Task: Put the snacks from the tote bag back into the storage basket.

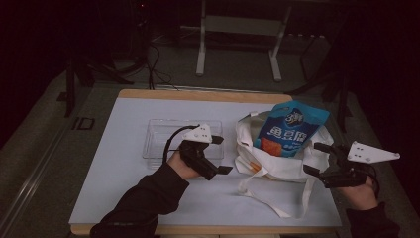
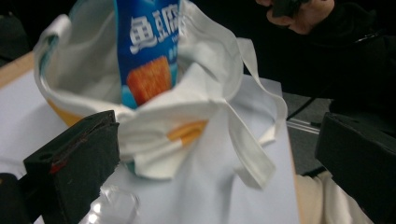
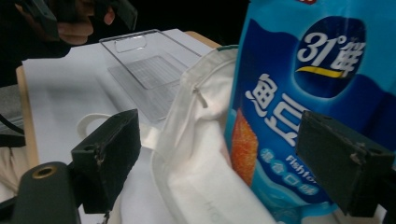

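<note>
A white cloth tote bag point(image 1: 277, 161) lies on the table's right half with a blue snack packet point(image 1: 292, 129) sticking out of its mouth. My left gripper point(image 1: 221, 154) hovers open just left of the bag, nothing between its jaws; in the left gripper view the bag point(image 2: 187, 116) and packet point(image 2: 149, 51) sit ahead of it. My right gripper point(image 1: 317, 158) stands open at the bag's right edge, its jaws to either side of the bag's rim point(image 3: 196, 140) and packet point(image 3: 299, 107), not closed on them.
A clear plastic tray point(image 1: 163, 136) rests on the white table point(image 1: 124, 193) left of the bag, partly behind my left hand. The bag's straps point(image 1: 270, 201) trail toward the front edge. A metal stand point(image 1: 237, 34) is on the floor beyond the table.
</note>
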The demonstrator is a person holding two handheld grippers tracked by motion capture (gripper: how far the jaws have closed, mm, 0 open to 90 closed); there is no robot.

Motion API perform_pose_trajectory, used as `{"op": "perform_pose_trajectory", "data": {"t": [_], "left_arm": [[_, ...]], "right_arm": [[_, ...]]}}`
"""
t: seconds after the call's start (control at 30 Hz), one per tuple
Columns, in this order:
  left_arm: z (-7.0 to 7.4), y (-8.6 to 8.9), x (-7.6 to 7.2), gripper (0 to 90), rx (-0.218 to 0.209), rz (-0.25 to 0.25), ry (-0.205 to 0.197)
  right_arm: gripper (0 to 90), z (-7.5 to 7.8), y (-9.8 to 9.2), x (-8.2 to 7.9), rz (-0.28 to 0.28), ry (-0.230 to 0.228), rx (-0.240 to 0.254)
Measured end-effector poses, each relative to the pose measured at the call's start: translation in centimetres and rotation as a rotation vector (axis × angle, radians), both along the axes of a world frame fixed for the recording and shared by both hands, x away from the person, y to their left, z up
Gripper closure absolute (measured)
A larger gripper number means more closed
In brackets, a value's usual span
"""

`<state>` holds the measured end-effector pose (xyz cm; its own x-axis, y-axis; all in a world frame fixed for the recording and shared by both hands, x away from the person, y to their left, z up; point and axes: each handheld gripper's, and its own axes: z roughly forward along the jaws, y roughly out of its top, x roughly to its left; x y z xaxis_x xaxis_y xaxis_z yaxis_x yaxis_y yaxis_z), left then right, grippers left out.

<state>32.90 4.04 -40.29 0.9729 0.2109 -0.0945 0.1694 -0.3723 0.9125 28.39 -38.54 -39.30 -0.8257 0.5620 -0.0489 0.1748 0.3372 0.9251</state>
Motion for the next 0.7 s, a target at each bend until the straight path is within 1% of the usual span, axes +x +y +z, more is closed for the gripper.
{"op": "perform_pose_trajectory", "data": {"t": [0.03, 0.07, 0.13, 0.17, 0.2, 0.23, 0.37, 0.4, 0.43, 0.47, 0.53, 0.57, 0.6, 0.63, 0.7], "left_arm": [[0.2, -0.3, 0.4, 3.1, -0.011, -0.010, -0.008], [0.6, -0.8, 1.0, 3.1, -0.015, -0.018, -0.023], [0.7, -1.0, 1.3, 4.6, -0.017, -0.016, -0.029], [0.8, -1.3, 1.7, 4.6, -0.019, -0.022, -0.030], [1.0, -1.9, 2.3, 4.9, -0.020, -0.016, -0.043], [1.0, -1.9, 2.3, 5.7, -0.020, -0.016, -0.043], [1.1, -3.0, 3.7, 7.0, -0.027, -0.031, -0.037], [1.1, -3.2, 3.9, 10.8, -0.027, -0.033, -0.035], [1.1, -3.5, 4.2, 10.8, -0.030, -0.035, -0.042], [1.1, -3.8, 4.4, 13.2, -0.031, -0.038, -0.051], [1.1, -4.4, 4.9, 14.1, -0.031, -0.039, -0.061], [1.0, -5.0, 5.3, 15.1, -0.028, -0.024, -0.075], [1.0, -5.0, 5.3, 15.1, -0.028, -0.024, -0.075], [0.9, -5.3, 5.6, 15.1, -0.026, -0.022, -0.077], [0.7, -5.8, 6.0, 19.3, -0.021, -0.008, -0.091]], "right_arm": [[16.3, 0.2, -0.2, 0.3, -0.001, -0.009, -0.007], [16.7, 0.2, -0.3, 0.5, 0.000, -0.011, -0.011], [16.8, 0.3, -0.6, 0.8, -0.004, -0.015, -0.014], [16.8, 0.3, -0.6, 0.8, -0.004, -0.015, -0.014], [19.1, 0.3, -0.9, 1.2, -0.003, -0.013, -0.016], [20.1, 0.3, -1.0, 1.3, -0.008, -0.016, -0.015], [21.9, 0.2, -1.5, 1.9, -0.015, -0.006, -0.015], [22.0, 0.2, -1.6, 2.1, -0.019, -0.002, -0.015], [22.5, 0.2, -1.8, 2.3, -0.018, -0.003, -0.013], [24.0, 0.1, -2.1, 2.6, -0.020, 0.004, -0.007], [24.1, 0.0, -2.3, 2.8, -0.030, 0.006, -0.006], [29.0, -0.2, -2.7, 3.1, -0.037, -0.004, -0.005], [29.0, -0.2, -2.7, 3.1, -0.037, -0.004, -0.005], [29.6, -0.3, -2.8, 3.2, -0.039, -0.009, -0.008], [31.4, -0.5, -3.3, 3.7, -0.053, -0.004, -0.007]]}}
